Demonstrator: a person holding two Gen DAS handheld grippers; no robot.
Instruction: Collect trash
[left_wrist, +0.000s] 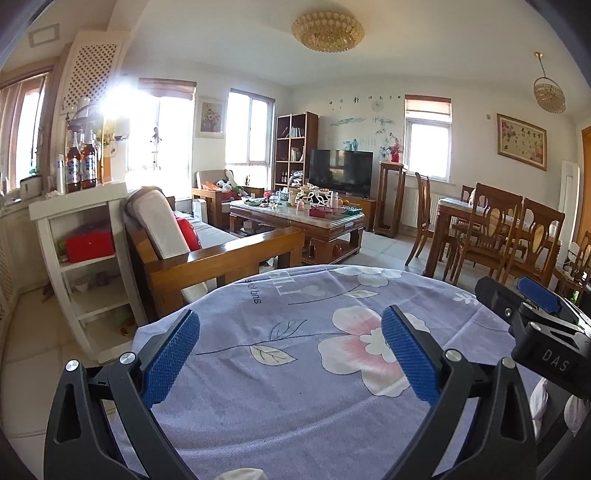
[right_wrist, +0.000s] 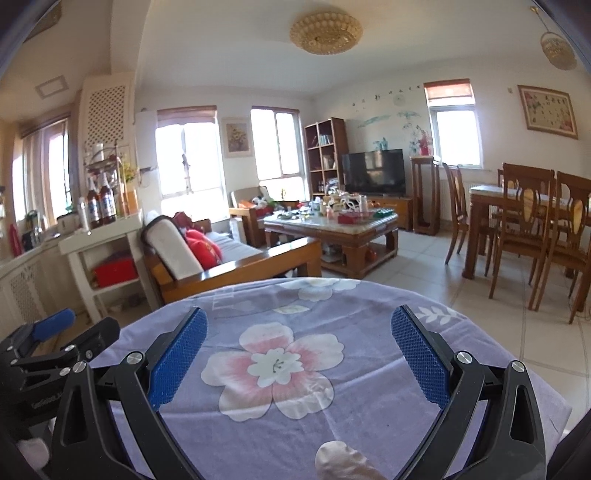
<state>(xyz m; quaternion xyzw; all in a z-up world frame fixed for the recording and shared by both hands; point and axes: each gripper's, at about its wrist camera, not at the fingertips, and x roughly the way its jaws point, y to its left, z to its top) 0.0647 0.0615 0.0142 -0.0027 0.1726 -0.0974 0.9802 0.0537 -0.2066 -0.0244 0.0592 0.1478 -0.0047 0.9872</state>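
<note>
I hold both grippers, left and right, spread and empty over the cloth, so I'd reach slowly for the pale wad at six o'clock (likely trash).

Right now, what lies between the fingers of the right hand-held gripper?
Only the flowered purple cloth; the right hand-held gripper is open and holds nothing, as the right wrist view shows.

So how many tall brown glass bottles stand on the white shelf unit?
2: the first tall brown glass bottle and the second stand side by side on top of the white shelf unit. Others may hide behind them.
</note>
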